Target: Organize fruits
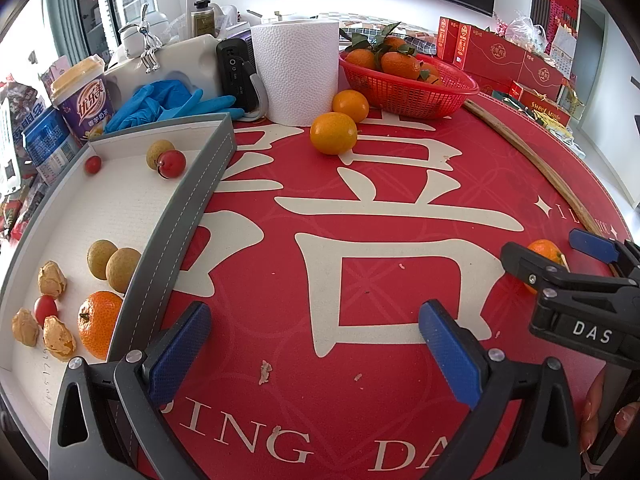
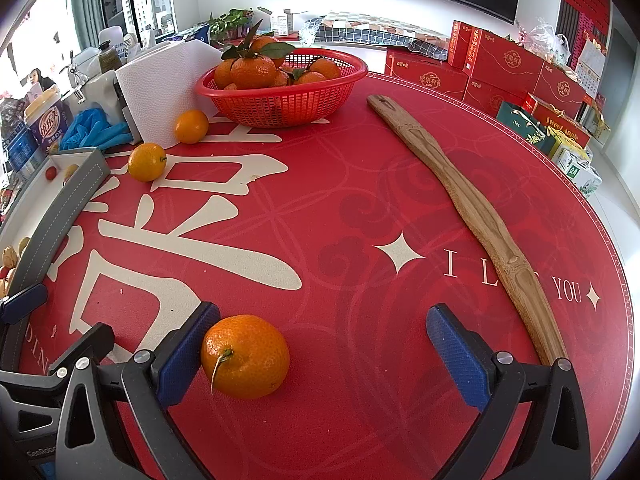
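While the wide-open, empty right gripper (image 2: 322, 344) brackets the small, soft-skinned stemmed orange mandarin (image 2: 245, 356) at lower left, a gentle hold across its round middle is judged best.

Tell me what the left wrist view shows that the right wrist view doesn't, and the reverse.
Only the left wrist view shows the inside of the tray: longans, cherry tomatoes, walnuts and a tangerine.

Only the right wrist view shows the whole wooden stick, and the tangerine on the mat resting against the left finger of the open right gripper, not clamped.

Both show the red basket, the paper towel roll and two loose oranges. The left gripper is open and empty.
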Motion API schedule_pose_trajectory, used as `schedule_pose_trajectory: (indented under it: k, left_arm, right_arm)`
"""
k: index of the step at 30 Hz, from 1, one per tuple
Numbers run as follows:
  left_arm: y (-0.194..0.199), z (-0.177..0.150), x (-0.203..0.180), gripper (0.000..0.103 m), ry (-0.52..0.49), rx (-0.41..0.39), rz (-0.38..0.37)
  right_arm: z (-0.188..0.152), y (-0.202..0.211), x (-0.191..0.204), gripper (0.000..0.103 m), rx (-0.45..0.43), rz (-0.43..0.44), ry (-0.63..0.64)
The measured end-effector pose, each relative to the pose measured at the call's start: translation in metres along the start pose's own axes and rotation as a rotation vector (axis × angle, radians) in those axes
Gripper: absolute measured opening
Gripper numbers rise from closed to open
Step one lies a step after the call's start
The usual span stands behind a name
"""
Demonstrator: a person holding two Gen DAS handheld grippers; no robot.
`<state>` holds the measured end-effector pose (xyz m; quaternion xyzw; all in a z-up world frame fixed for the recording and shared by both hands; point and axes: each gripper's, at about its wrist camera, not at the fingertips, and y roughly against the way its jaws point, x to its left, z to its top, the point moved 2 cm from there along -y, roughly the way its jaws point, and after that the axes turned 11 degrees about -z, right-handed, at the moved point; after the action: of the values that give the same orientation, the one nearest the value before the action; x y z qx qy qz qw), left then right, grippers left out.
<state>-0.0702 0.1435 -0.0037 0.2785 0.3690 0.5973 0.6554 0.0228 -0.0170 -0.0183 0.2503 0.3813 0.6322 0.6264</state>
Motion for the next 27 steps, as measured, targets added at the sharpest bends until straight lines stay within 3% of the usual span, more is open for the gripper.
schedule_pose_trajectory:
  k: [7, 9, 11, 18, 27]
  left_arm:
    - [0.001, 0.0, 0.0, 0.103, -0.004, 0.001, -0.003]
    - [-0.001, 0.002, 0.002, 0.103, 0.003, 0.035, -0.021]
    - [0.0, 0.008, 0.004, 0.095, 0.013, 0.056, -0.04]
    - [0.013, 0.053, -0.002, 0.094, -0.033, -0.007, -0.013]
    - [-0.042, 0.105, -0.014, 0.088, -0.038, 0.023, 0.017]
  right_arm:
    - [0.0, 0.0, 0.0, 0.103, 0.0, 0.0, 0.0]
    - [0.0, 0.0, 0.0, 0.103, 0.0, 0.0, 0.0]
    - [0.0, 0.0, 0.0, 0.103, 0.0, 0.0, 0.0]
    - [0.0, 0.0, 0.0, 0.103, 0.0, 0.0, 0.0]
    - [0.0, 0.0, 0.0, 0.103, 0.0, 0.0, 0.0]
